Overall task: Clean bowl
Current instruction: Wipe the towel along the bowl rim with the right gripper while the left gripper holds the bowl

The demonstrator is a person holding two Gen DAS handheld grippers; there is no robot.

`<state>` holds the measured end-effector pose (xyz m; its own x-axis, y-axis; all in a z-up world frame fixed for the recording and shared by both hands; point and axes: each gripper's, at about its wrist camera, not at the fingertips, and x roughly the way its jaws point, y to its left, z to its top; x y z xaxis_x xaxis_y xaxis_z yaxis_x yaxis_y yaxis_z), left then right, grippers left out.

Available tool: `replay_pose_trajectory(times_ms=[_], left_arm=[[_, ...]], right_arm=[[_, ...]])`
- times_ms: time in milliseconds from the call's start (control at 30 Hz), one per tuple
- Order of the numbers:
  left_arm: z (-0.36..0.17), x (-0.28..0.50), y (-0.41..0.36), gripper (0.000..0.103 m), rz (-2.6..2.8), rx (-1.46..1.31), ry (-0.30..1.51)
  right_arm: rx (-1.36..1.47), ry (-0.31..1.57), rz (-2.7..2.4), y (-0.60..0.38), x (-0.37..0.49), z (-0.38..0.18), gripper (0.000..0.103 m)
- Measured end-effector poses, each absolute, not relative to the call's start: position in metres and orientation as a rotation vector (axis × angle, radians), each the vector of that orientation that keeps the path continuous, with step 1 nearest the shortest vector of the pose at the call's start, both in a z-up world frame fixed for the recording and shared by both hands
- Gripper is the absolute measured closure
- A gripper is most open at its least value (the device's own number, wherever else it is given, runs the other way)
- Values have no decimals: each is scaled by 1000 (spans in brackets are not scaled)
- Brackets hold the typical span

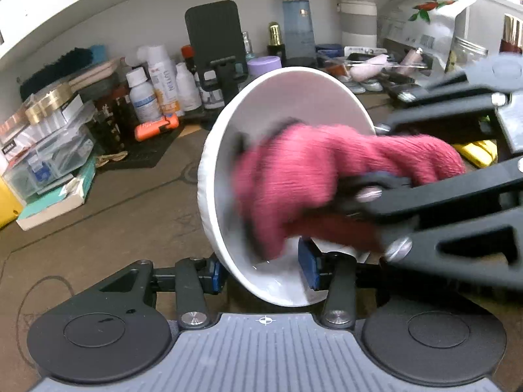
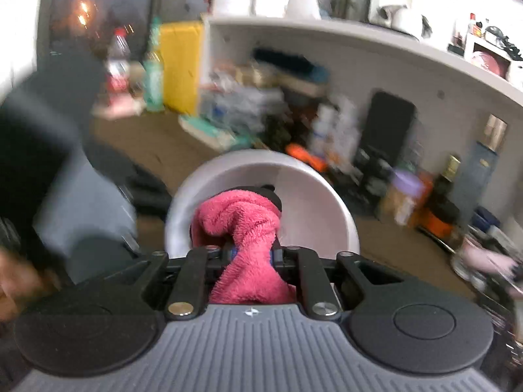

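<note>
Left wrist view showed the white bowl (image 1: 287,176) tipped up on its side above the brown tabletop (image 1: 98,228), its lower rim pinched between the blue pads of the left gripper (image 1: 261,271), one pad outside the wall and one inside. The right gripper (image 1: 366,196) reached in from the right edge w/ a red terry cloth (image 1: 294,176) bunched at its tip, the cloth pressed against the bowl's inner wall and blurred. Right wrist view had the same cloth (image 2: 242,228) clamped tight between that gripper's (image 2: 251,254) fingers, which were pressed together on it, the wad poking forward into the bowl's (image 2: 294,189) open mouth. Judging progress: wiping looked to be mid-way, not finished; the inside that showed was white and mostly clean-looking, w/ a wet glint near the bottom (could not tell if residue or just water). The outside wall and base looked untouched by the cloth at this moment, so prob. more passes round the interior, then maybe the rim and outside, then setting the bowl down. Cluttered bottles (image 1: 157,81) and boxes (image 1: 49,150) lined the back of the table, well apart from the work.
</note>
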<state>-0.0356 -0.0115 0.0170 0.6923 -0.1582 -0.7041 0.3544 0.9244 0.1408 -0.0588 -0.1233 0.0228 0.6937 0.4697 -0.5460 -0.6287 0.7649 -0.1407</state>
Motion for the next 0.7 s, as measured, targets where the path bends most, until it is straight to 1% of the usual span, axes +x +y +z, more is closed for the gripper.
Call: replay_pose_trajectory(times_ms=[100,267,333,400,533,600,700], left_arm=[[17,-36,-12,55,-290,262,748],[17,-29,-10,55,-282,234,776],[16,-26,-6,53,-275,225,788],[15,-19,3,48,-262,207,810],[15,-20,7,47,-252,223,816],[16,-21,7,48,-248,231,815],[16,-24,7,48,-246,238,812]], right_arm=[[-292,509,569,-132,-44,21,87],[-233,421,562,-112,-36,28,86],[-189,400,613,-109,-38,33,86],[-158,379,672,-110,-46,39,87],[-162,333,711,-115,-63,54,87],[-180,342,696,-124,-64,60,87],[-201,422,693,-129,-57,56,86]])
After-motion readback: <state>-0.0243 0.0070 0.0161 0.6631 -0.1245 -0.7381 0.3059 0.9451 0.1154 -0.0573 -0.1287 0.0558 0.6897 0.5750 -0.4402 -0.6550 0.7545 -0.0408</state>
